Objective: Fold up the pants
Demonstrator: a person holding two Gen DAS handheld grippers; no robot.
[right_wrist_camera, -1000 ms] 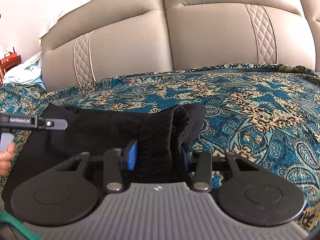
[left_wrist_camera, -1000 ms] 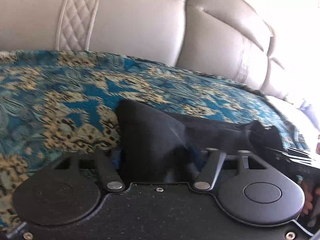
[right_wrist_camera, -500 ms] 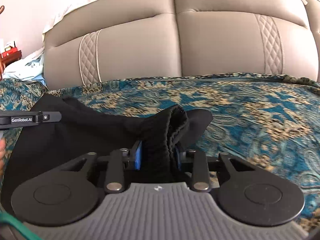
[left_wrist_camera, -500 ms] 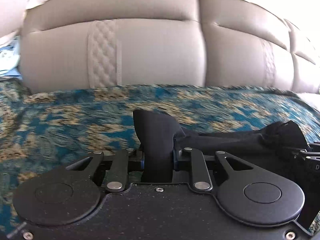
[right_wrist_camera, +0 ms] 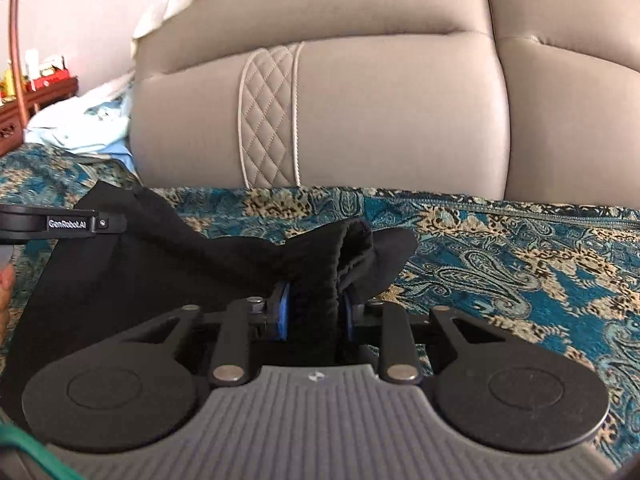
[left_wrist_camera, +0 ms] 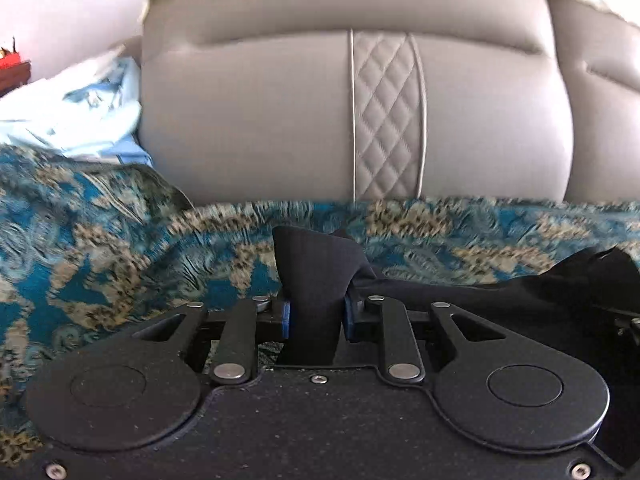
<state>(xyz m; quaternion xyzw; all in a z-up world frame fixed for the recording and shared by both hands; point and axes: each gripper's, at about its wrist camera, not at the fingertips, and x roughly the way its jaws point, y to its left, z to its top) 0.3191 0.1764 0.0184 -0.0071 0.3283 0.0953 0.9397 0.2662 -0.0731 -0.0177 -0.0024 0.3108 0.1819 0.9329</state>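
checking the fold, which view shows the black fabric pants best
The right wrist view: black fabric pants spread wide, ribbed waistband in the right gripper. The left wrist view shows only a pinched corner in the left gripper.

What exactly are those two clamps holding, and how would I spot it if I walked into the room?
Find the big grey padded headboard; below it lies a teal-and-gold patterned bedspread. On that bedspread lies a pair of black pants, pinched at one spot by the left gripper and at another by the right gripper. It is the only plain black fabric on the busy pattern.
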